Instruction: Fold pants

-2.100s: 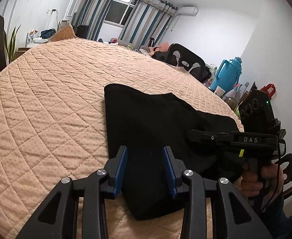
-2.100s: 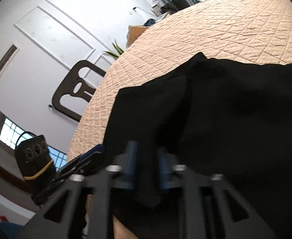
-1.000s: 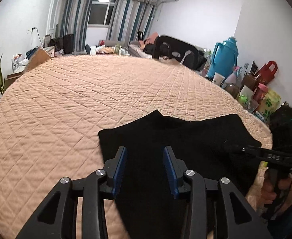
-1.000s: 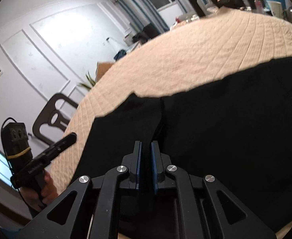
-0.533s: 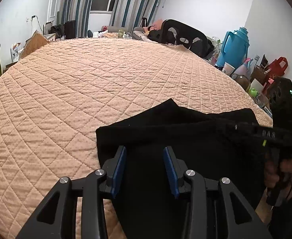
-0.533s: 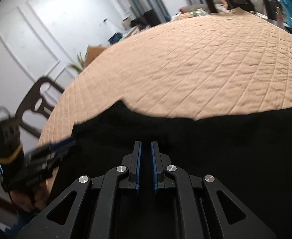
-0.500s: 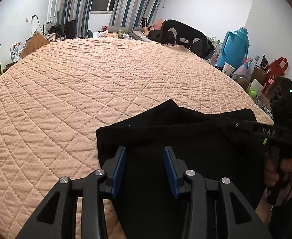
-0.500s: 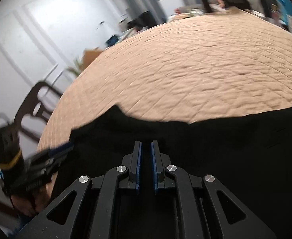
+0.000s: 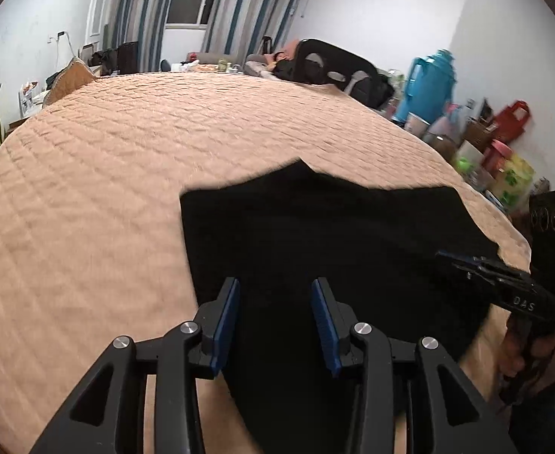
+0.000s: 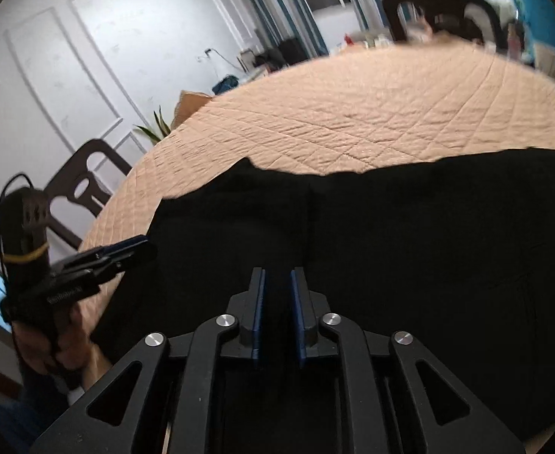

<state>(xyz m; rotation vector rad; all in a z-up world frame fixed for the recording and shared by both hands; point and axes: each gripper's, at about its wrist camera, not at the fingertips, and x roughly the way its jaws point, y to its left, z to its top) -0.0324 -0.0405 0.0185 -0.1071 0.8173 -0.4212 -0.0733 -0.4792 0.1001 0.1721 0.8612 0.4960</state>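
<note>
Black pants (image 9: 334,234) lie folded flat on the peach quilted bed (image 9: 126,159), near its front edge; they also fill the right wrist view (image 10: 410,234). My left gripper (image 9: 275,299) is open and empty, hovering above the pants' near left part. My right gripper (image 10: 277,295) hovers above the pants with its jaws a small gap apart and nothing between them. The right gripper also shows at the right of the left wrist view (image 9: 466,261). The left gripper shows at the left of the right wrist view (image 10: 126,249).
A dark chair (image 10: 84,189) stands by the bed's left side. A blue thermos (image 9: 429,87), bags and bottles crowd the right side. A black chair (image 9: 334,64) and striped curtains stand at the far end.
The right gripper's jaws have parted slightly from shut. Both grippers have drawn back a little from the pants, which lie still on the bed.
</note>
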